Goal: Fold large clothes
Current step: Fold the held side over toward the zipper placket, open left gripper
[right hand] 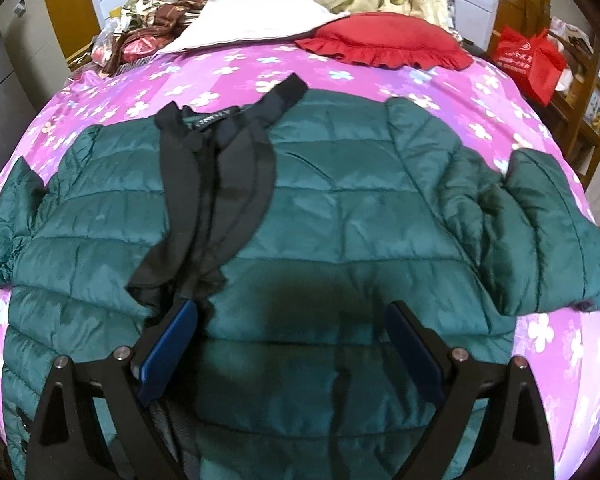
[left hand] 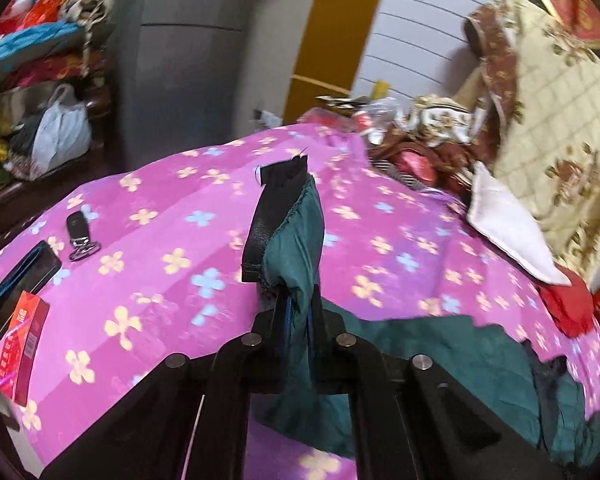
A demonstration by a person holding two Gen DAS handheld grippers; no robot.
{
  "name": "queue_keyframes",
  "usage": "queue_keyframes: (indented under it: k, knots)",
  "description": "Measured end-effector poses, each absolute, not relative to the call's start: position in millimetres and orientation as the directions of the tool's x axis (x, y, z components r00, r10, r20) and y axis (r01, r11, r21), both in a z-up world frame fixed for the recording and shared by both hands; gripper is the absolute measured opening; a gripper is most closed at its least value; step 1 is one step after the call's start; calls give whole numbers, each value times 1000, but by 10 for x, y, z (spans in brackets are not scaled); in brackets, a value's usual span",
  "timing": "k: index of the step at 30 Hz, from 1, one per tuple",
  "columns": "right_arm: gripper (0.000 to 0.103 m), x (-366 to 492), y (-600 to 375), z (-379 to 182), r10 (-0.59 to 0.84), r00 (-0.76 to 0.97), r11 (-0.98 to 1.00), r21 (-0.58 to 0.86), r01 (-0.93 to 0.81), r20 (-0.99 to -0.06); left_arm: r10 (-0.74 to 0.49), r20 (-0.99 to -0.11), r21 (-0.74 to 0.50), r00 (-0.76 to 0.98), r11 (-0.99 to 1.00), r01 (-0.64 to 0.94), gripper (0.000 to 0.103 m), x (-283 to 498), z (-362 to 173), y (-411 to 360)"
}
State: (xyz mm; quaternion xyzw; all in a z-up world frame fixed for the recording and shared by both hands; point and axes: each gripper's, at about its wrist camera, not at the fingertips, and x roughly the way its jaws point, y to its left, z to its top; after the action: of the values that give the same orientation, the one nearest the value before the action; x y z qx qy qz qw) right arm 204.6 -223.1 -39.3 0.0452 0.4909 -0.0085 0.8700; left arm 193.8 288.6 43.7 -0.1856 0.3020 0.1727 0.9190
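Observation:
A dark green quilted puffer jacket with black collar trim lies spread on a pink flowered bedsheet, sleeves out to both sides. In the left wrist view, my left gripper is shut on the jacket's green edge with its black band and holds it up above the bed; the rest of the jacket trails down to the right. In the right wrist view, my right gripper is open just above the jacket's front, its blue pads wide apart, next to the black zip placket.
On the sheet at the left lie a key fob, a dark phone and a red box. A red frilled cushion, a white pillow and a floral quilt sit at the head. A red bag stands at the right.

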Motion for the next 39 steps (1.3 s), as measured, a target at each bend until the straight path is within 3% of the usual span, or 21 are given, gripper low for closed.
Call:
queue_keyframes:
  k: [16, 26, 39]
  knots:
    - [97, 2008, -2664, -407, -33, 544, 994, 32, 109, -839, 18, -612, -196, 790, 965, -174, 0, 1802, 738, 1398]
    - [97, 1943, -2894, -421, -67, 537, 991, 6, 132, -841, -69, -633, -159, 771, 986, -42, 0, 1763, 704, 444]
    - [97, 1769, -3126, -394, -12, 543, 988, 75, 138, -840, -191, -682, -165, 706, 981, 106, 0, 1785, 535, -558]
